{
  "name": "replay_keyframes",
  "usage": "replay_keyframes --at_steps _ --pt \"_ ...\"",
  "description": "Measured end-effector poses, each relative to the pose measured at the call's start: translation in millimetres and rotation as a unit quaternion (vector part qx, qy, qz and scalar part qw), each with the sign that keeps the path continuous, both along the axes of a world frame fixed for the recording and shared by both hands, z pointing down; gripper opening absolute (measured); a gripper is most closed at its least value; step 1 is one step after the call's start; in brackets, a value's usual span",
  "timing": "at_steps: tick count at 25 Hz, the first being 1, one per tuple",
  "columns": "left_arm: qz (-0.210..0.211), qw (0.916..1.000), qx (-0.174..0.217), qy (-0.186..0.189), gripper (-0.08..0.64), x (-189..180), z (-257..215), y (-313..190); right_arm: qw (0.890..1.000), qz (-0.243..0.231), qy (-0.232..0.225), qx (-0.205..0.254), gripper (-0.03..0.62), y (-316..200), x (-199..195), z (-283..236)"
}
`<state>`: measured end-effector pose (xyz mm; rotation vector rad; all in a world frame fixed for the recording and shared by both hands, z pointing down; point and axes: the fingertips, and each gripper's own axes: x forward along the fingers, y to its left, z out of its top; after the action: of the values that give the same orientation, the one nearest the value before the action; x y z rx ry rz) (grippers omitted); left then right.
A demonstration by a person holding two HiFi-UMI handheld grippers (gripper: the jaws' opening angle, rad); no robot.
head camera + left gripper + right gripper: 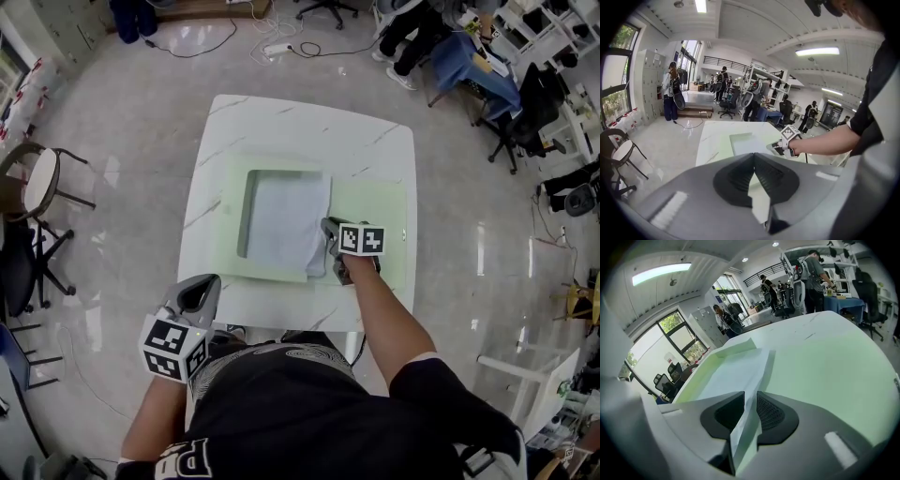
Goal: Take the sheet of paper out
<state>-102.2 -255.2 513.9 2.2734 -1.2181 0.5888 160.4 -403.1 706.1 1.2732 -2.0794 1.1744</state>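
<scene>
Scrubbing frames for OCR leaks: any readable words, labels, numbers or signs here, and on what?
Nothing reads cleanly.
Black shirt: big white letters, cut off by the frame edge, unreadable.
Left marker cube, right marker cube: black-and-white square codes, no words.
Sheet of paper: no print shows.
Background: too small to tell.

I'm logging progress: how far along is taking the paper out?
Done: the right gripper is shut on the right edge of the white sheet of paper. In hand: that edge is lifted slightly off the pale green holder. Left: most of the sheet lies in the holder's recess and must be drawn clear. The left gripper is shut, empty, near the person's body.
</scene>
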Motion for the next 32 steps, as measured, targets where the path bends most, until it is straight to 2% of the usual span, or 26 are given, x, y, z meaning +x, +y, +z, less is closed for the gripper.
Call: replay_keyframes --at_steps 5,13,20,32 --pt "-0.009 0.9999 -0.004 -0.001 0.057 -3.8 1.0 1.3 0.999 0.006 -0.028 -0.038 0.080 -5.2 -4.3 5.8" --pt "-0.018 0.9998 -0.004 0.001 0.057 -10.6 0.5 2.0 0.997 0.023 -0.025 -0.068 0.080 -6.6 -3.2 10.1" --pt "-0.010 0.9999 -0.001 0.003 0.058 -9.1 0.7 -1.3 0.997 0.038 -0.032 -0.059 0.029 -4.9 -1.0 2.4" --pt "0.020 0.9996 0.012 0.018 0.057 -1.1 -6.6 -11.2 0.995 0.084 -0.046 -0.033 0.017 1.1 19.7 -20.1"
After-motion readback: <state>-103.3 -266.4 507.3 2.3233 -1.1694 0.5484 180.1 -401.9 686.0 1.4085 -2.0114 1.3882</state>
